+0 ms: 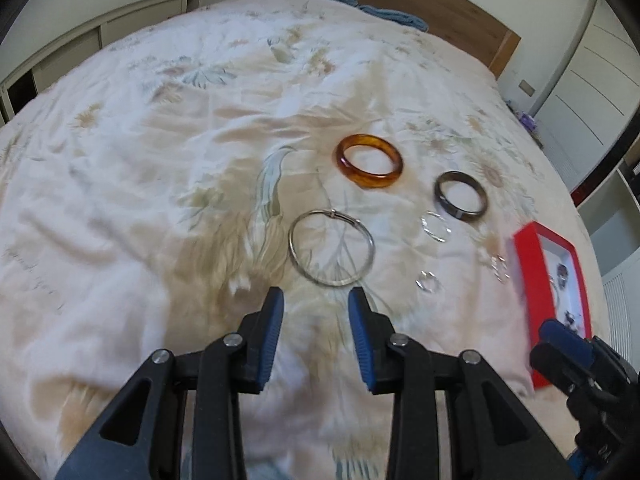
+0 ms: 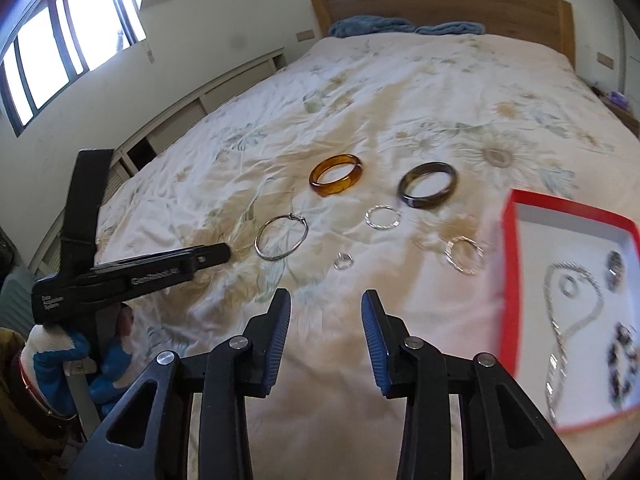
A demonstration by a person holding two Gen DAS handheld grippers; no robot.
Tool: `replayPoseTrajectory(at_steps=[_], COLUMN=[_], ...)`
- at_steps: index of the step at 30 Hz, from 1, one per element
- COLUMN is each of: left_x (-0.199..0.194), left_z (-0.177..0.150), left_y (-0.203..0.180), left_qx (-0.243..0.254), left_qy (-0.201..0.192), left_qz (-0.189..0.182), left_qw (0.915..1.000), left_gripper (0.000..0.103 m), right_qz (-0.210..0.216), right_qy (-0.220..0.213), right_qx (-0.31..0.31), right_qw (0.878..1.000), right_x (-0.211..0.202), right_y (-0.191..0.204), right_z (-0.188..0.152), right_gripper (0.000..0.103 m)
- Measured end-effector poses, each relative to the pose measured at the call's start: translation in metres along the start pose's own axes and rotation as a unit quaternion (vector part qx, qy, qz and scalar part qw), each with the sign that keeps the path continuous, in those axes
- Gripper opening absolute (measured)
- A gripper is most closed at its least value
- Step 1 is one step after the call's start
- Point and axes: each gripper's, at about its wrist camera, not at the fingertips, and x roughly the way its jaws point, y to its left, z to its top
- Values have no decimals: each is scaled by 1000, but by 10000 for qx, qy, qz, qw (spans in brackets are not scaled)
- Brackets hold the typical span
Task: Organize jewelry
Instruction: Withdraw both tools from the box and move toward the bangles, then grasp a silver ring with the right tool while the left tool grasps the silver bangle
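bed: floral quilt (image 2: pixel 360 100); wooden headboard (image 2: pixel 440 4) | window (image 2: pixel 60 40) left

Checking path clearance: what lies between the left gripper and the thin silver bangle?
Only bare bedspread separates the left gripper from the thin silver bangle, seen in the left wrist view.

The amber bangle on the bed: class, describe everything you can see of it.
The amber bangle is a thick, glossy, translucent orange-brown ring, like resin or glass, closed and unbroken. It lies flat on the floral bedspread, beside the dark bangle and beyond the thin silver bangle. Nothing but the bedspread touches it.
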Motion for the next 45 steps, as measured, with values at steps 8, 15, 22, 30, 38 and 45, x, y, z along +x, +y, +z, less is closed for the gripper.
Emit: replayPoseTrajectory(at_steps=[8, 15, 22, 30, 38, 45], left_x=[52, 72, 80, 83, 71, 48], left_z=[17, 19, 19, 18, 21, 21], left_y=[7, 8, 9, 8, 5, -1], left_qx=[-230, -313, -328, -212, -144, 40], left_qy=[294, 485, 540, 377, 184, 23], left_qz=[58, 53, 43, 92, 130, 305], left_qw=[9993, 9983, 9980, 9990, 9996, 9995], left_gripper=[23, 21, 21, 11, 4, 4], right_qz=[164, 188, 179, 150, 199, 187], right_qy=[220, 391, 607, 751, 536, 338], right_qx=[10, -11, -113, -255, -183, -158], right_qw=[9996, 9991, 9979, 9967, 9982, 9991], right_x=[54, 85, 112, 128, 115, 83], right_y=[-10, -16, -17, -15, -16, -8], right_z=[16, 22, 24, 18, 19, 20], right_gripper=[30, 29, 29, 19, 18, 18])
